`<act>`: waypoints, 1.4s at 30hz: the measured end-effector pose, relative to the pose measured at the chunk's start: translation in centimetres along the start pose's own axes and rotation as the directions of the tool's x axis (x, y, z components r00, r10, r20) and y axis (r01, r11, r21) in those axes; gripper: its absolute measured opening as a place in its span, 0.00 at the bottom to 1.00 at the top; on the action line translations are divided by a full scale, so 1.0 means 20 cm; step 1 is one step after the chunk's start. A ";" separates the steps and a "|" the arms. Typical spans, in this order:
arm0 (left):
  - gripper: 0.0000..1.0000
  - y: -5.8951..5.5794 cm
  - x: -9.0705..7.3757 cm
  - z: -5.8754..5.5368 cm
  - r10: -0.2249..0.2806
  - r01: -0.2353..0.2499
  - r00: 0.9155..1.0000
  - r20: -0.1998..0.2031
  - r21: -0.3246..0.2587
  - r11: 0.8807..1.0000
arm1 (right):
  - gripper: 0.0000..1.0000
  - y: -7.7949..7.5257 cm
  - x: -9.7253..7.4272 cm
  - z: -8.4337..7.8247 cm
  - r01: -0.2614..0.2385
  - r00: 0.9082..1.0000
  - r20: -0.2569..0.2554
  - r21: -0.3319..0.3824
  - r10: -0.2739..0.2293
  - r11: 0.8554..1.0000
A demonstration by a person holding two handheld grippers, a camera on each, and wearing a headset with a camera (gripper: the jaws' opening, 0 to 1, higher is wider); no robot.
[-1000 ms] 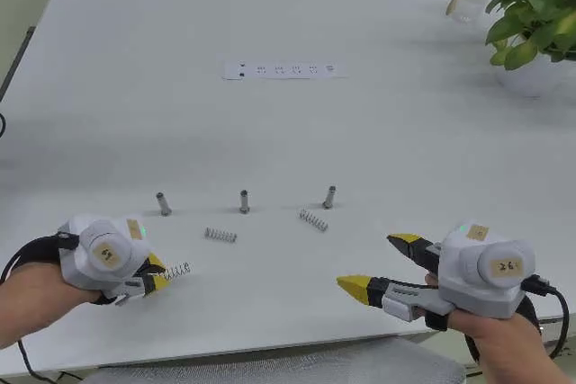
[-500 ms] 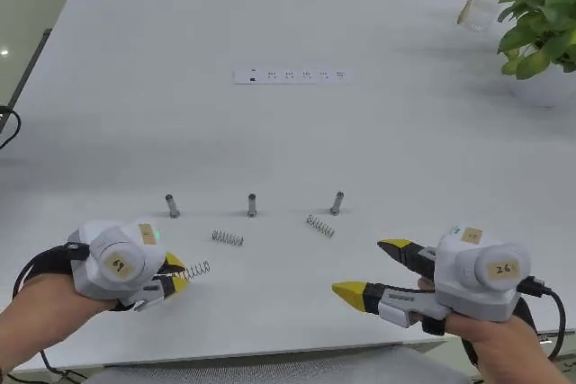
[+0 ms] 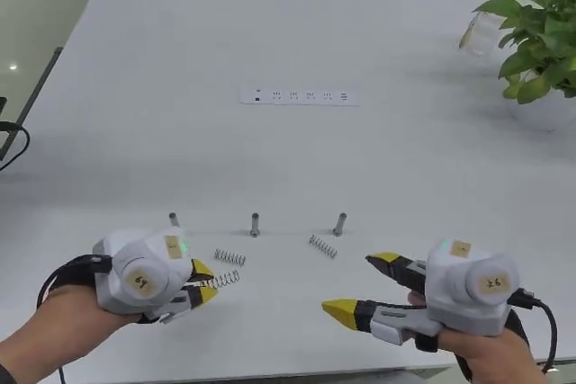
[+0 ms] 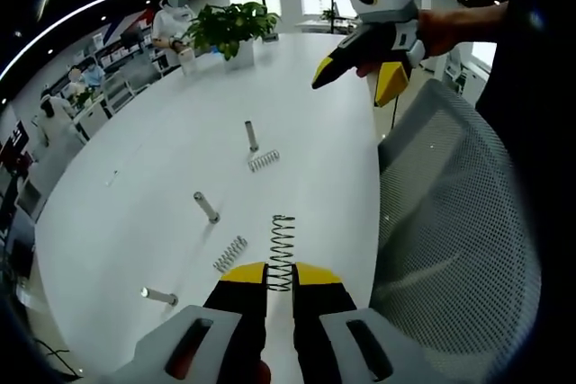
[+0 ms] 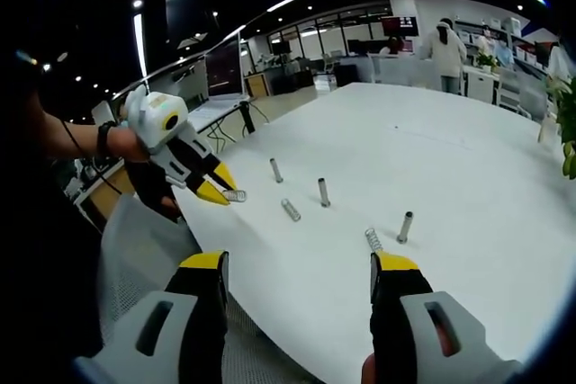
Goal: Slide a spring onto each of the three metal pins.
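Presently left tongs (image 3: 202, 281) pinched a thin coiled steel spring (image 3: 223, 280) by one end, near three short metal pins (image 3: 255, 225) on white tabletop (image 3: 270, 150); right tongs (image 3: 351, 282) gaped, empty. Held so, spring could bend off-axis, missing pin.

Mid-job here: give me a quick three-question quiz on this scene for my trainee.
1. How many springs lie loose on the table?
2. The left gripper is: A open; B shut on a spring; C shut on a pin.
3. True or false: the right gripper has its fingers closed together.

Key: 1 two; 2 B; 3 false.
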State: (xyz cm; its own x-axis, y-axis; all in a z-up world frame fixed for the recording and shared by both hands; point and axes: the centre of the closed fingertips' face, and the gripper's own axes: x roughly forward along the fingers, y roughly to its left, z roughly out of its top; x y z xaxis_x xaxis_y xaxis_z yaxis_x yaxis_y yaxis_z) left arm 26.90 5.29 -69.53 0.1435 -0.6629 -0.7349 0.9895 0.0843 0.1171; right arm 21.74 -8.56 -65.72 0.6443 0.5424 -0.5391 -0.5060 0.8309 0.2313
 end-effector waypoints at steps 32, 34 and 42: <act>0.02 -0.14 0.04 0.32 -0.045 0.035 0.996 0.080 0.129 0.991 | 0.47 0.12 0.08 0.07 -0.178 0.984 -0.043 -0.101 0.174 0.979; 0.02 -0.16 0.04 0.33 -0.050 0.038 0.995 0.083 0.135 0.990 | 0.45 0.14 0.09 0.07 -0.191 0.981 -0.043 -0.102 0.187 0.976; 0.02 -0.22 0.05 0.38 -0.071 0.055 0.993 0.091 0.163 0.985 | 0.35 0.23 0.11 0.09 -0.263 0.965 -0.040 -0.117 0.260 0.958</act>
State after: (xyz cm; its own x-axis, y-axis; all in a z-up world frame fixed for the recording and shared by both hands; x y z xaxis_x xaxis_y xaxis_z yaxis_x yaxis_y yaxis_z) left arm 22.63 -1.44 -65.71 0.0711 -0.7322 -0.6774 0.9801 -0.0750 0.1840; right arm 21.87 -3.28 -64.48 0.4676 0.7342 -0.4922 -0.7209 0.6390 0.2684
